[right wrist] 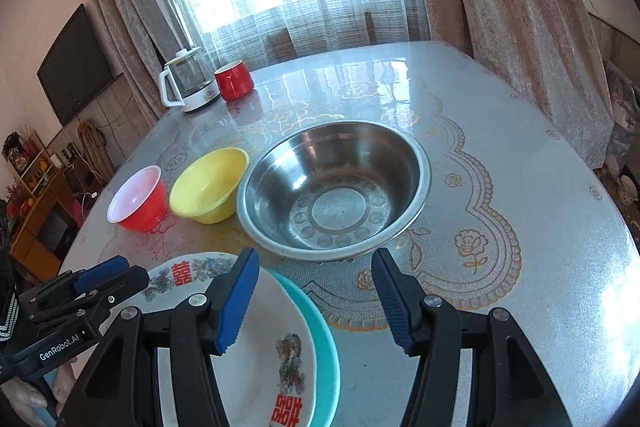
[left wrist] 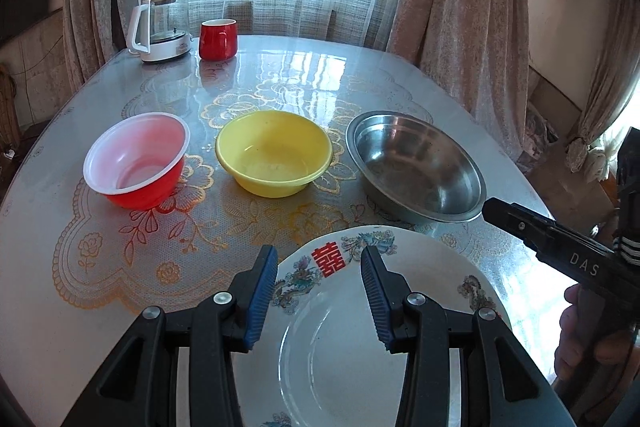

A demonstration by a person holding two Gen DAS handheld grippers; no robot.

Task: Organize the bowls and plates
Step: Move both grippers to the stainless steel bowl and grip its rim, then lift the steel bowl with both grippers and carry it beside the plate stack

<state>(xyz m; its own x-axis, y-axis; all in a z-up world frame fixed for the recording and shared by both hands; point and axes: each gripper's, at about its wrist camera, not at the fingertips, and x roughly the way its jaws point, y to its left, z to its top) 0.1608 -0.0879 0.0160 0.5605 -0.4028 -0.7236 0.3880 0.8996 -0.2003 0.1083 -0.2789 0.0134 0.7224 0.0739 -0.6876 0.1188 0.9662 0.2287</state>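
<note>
A white plate with red characters and dragon prints [left wrist: 420,291] lies at the table's near edge, stacked on a teal plate [right wrist: 326,343]. Behind it stand a red bowl with white inside [left wrist: 136,163], a yellow bowl [left wrist: 274,153] and a steel bowl [left wrist: 416,167] in a row. My left gripper [left wrist: 319,291] is open and empty, just above the white plate. My right gripper [right wrist: 314,301] is open and empty, over the plates' right side, in front of the steel bowl [right wrist: 334,187]. Its body shows at right in the left wrist view [left wrist: 560,247].
A glass kettle on a white base [left wrist: 160,31] and a red mug [left wrist: 218,39] stand at the table's far left corner. The table [right wrist: 520,227] has a glossy floral cover. Curtains and a window lie behind; a TV [right wrist: 76,67] hangs left.
</note>
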